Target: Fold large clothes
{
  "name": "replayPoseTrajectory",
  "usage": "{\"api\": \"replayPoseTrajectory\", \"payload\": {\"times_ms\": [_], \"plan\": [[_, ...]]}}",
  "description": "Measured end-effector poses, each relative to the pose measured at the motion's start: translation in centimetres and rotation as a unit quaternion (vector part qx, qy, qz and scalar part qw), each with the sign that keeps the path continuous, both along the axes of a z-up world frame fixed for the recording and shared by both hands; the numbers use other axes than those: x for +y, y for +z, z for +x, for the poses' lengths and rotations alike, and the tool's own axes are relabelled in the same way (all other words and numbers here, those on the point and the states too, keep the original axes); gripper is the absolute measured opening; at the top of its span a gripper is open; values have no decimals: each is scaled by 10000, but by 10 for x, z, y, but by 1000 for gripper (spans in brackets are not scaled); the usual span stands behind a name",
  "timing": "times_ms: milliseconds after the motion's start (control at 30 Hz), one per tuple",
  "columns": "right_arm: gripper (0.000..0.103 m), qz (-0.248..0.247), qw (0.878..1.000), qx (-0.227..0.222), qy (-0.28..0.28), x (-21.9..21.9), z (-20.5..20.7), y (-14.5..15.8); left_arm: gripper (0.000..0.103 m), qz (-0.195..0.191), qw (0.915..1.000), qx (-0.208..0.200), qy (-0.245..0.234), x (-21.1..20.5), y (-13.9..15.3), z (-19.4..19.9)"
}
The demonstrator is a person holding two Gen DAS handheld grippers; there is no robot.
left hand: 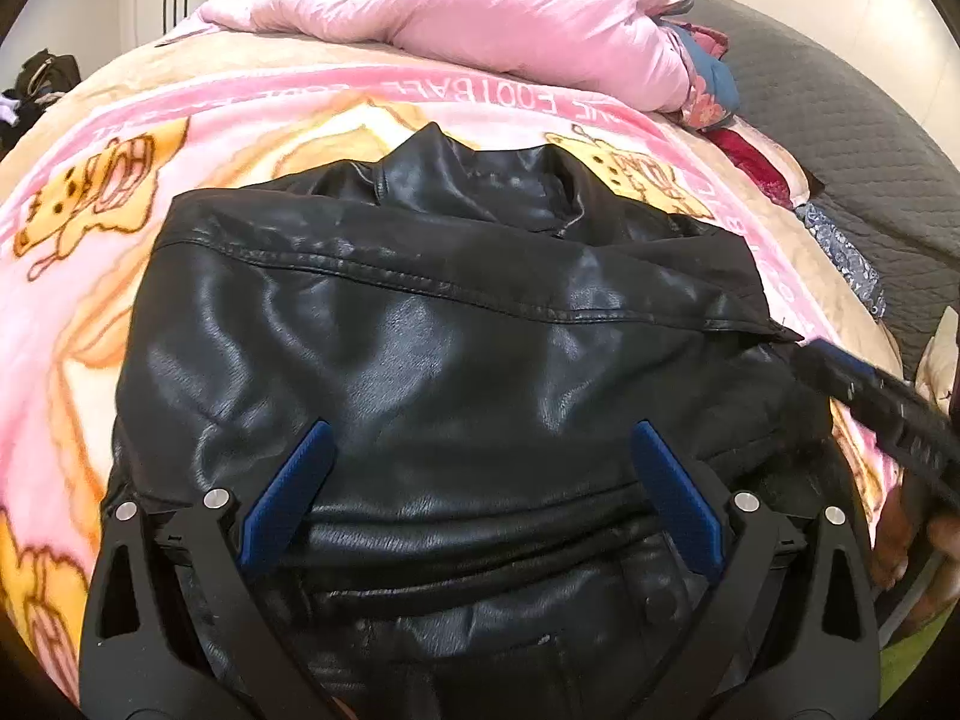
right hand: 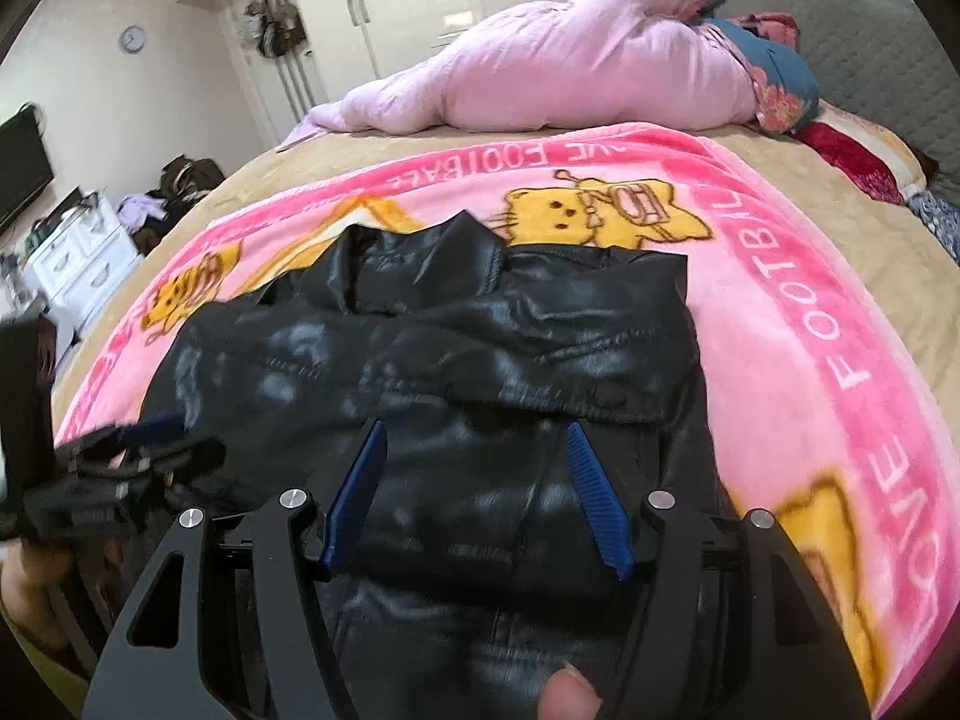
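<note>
Clock [right hand: 132, 38] only in right view

Each gripper was a matte black frame with triangular cut-outs at about 8 and 4 o'clock of its own view. The left gripper [left hand: 478, 438] carried two ribbed blue pads [left hand: 288, 492], hinged on arms capped with round silver screws [left hand: 216, 498]. The right gripper [right hand: 477, 432] matched it, with a fingertip [right hand: 567, 699] showing at 6 o'clock.
</note>
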State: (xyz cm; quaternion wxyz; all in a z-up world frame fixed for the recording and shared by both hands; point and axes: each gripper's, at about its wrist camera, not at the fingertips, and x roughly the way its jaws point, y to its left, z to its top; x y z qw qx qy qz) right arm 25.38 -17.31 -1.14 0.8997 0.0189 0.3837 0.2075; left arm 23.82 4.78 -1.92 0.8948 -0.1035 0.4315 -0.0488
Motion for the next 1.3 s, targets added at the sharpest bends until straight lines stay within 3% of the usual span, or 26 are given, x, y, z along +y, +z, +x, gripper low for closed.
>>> {"api": "replayPoseTrajectory", "payload": {"times_ms": [133, 233, 333, 433, 567, 667, 833, 933, 1300], "plan": [[63, -399, 9991, 28, 100, 11, -12, -9, 93, -41, 10000, -42, 50, 3, 2, -5], [63, -788, 9959, 420, -120, 17, -3, -33, 93, -76, 9999, -37, 77, 6, 0, -8], [64, -699, 9960, 521, -192, 15, -1, -41, 93, -86, 9999, -79, 63, 7, 1, -12], [76, -522, 9973, 453, -246, 15, -10, -34, 93, -105, 9997, -190, 86, 10, 5, -19], [77, -260, 9988, 253, -327, 9, -26, -21, 93, -198, 9994, -253, 119, 13, 9, -28], [87, 15, 9989, 154, -454, 0, -38, -13, 93, -209, 9993, -305, 92, 13, 15, -36], [90, 297, 9978, -101, -588, -8, -57, 2, 93, -232, 9989, -375, 143, 13, 23, -46], [97, 422, 9970, -195, -618, -11, -68, 7, 94, -214, 9989, -392, 133, 12, 26, -53], [97, 589, 9954, -355, -671, -24, -101, 25, 94, -177, 9978, -637, 71, 11, 48, -80]]}}
